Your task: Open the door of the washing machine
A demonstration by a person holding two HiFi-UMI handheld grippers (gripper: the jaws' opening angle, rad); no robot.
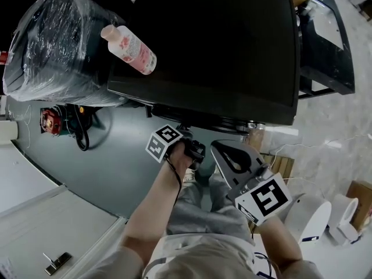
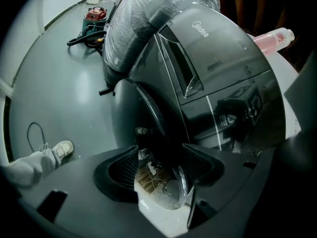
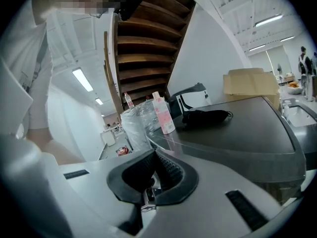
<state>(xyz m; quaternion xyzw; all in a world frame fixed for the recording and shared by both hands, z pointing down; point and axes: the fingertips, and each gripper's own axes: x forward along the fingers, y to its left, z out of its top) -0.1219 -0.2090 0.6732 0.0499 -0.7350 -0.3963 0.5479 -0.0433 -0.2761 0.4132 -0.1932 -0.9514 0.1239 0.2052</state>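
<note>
Two claws in view. Washing machine (image 1: 221,45): dark grey glossy casing, flat top, smoothly curved front panel. Door (image 2: 141,113): round, dark, with a domed clear glass centre (image 2: 166,192) and a thin chrome ring (image 2: 183,182); it stands swung out from the machine's front. Left claw (image 2: 161,162): ribbed black pads spread apart, the door's chrome edge between them, nearer the right-hand pad; contact cannot be told. Right claw (image 3: 148,190): pads drawn together, nothing between them, held in front of the machine, well apart from the door. On the top: pink translucent bottle (image 1: 129,49), upright, near the left edge. Beside the machine: bulky dark bundle in crinkled clear film (image 1: 55,45). Floor (image 1: 110,156): smooth grey.
</note>
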